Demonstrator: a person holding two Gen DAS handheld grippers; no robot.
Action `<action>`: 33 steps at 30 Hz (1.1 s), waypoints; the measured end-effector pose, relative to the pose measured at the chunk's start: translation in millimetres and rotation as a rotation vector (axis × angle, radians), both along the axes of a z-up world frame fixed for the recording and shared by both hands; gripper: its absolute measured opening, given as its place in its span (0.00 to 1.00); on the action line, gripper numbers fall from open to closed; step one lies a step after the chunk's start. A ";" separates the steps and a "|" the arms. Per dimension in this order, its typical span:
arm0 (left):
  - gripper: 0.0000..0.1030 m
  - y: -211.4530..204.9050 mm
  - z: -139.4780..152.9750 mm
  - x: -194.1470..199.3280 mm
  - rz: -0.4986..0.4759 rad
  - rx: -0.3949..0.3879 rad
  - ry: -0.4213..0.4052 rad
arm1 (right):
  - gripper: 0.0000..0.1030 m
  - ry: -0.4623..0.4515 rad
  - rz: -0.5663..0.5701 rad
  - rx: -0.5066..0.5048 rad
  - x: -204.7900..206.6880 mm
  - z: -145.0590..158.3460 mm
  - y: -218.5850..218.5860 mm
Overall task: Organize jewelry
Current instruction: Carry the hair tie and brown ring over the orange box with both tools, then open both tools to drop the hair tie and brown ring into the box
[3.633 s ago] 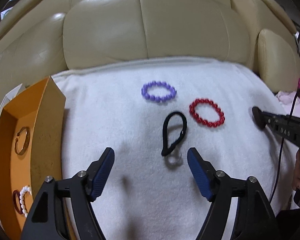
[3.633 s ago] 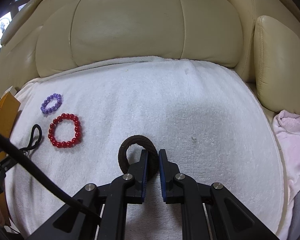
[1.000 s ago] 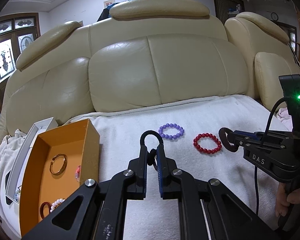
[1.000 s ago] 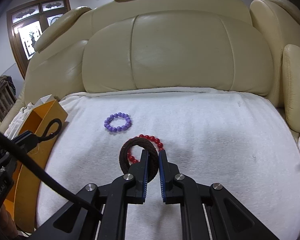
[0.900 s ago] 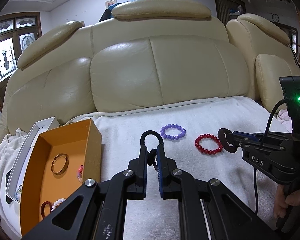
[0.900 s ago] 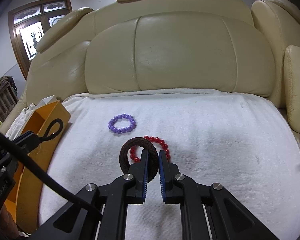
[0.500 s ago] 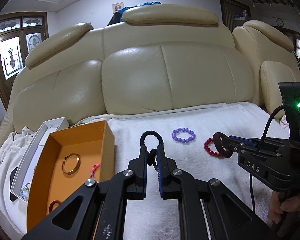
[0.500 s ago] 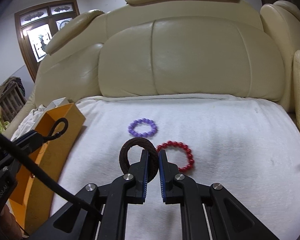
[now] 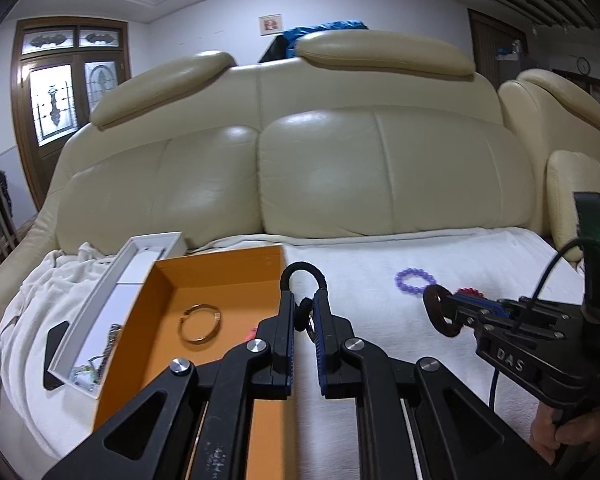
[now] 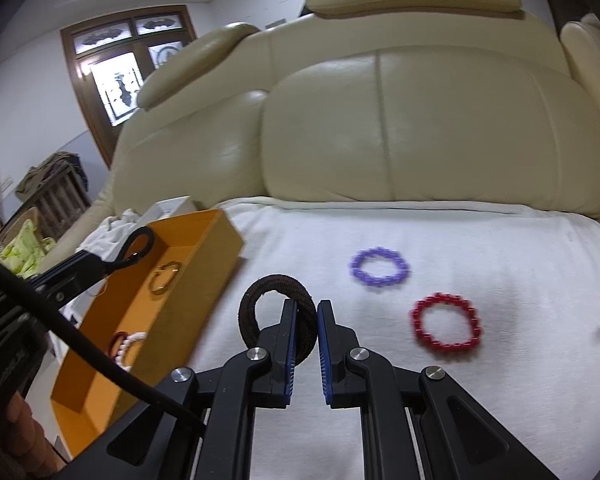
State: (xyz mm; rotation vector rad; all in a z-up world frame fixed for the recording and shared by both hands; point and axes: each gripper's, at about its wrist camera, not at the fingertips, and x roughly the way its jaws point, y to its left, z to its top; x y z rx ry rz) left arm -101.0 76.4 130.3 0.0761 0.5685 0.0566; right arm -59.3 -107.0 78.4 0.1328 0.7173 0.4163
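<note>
The left gripper (image 9: 303,312) is clamped on a black cord loop (image 9: 300,276), whose free arc stands up above the fingertips with a small ring dangling between them. The right gripper (image 10: 307,316) is pinched on a brown hair tie (image 10: 276,312), the band hanging mostly to the left of its fingers. Both are held above the white towel (image 10: 500,400) spread over the sofa seat.

The orange box (image 10: 204,248) sits at the towel's left edge, its long axis running from near to far. In the left wrist view it lies just left of and below the cord loop, so the left gripper looks nearer to it; the right gripper's hair tie is beside the box's right wall (not yet over the opening, as far as I can judge). A gold bangle (image 9: 199,327) already lies inside.

A purple bead bracelet (image 10: 379,268) and a red bead bracelet (image 10: 446,326) lie on the towel, near each other, to the right of both grippers.
</note>
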 end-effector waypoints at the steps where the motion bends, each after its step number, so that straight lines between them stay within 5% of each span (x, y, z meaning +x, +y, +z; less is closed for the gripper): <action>1: 0.09 4.6 0.8 -2.1 0.010 -0.001 -0.002 | 0.11 0.000 0.016 0.011 -2.4 1.0 5.2; 10: 0.09 78.5 -3.8 -40.2 0.203 -0.003 0.038 | 0.11 -0.034 0.261 0.070 -45.9 13.7 63.5; 18: 0.09 126.7 -54.8 -71.3 0.326 -0.044 0.206 | 0.11 0.007 0.466 0.043 -80.9 -2.0 126.4; 26: 0.09 135.7 -90.8 -61.8 0.348 -0.074 0.360 | 0.11 0.069 0.535 -0.065 -94.4 -40.8 164.2; 33: 0.10 139.8 -103.1 -58.0 0.384 -0.069 0.436 | 0.13 0.079 0.557 -0.083 -95.3 -46.0 168.9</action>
